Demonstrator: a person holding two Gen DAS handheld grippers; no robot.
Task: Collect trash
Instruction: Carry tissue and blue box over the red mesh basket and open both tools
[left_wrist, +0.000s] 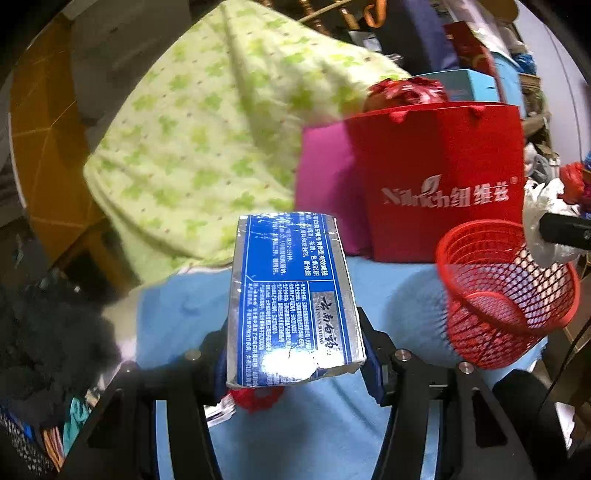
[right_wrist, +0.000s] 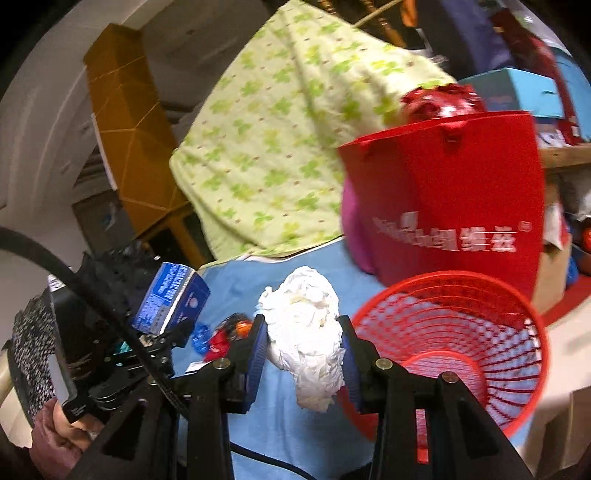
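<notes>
**Paper wad held beside the red basket**

My right gripper clamps a crumpled white paper wad above the blue cloth. The red mesh basket stands just right of it. At left, my left gripper holds a blue box

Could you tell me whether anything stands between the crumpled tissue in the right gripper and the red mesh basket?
Nothing visible does. The crumpled tissue sits clamped in the right gripper, and the red mesh basket lies tipped just beside it, its open mouth unobstructed.
</notes>
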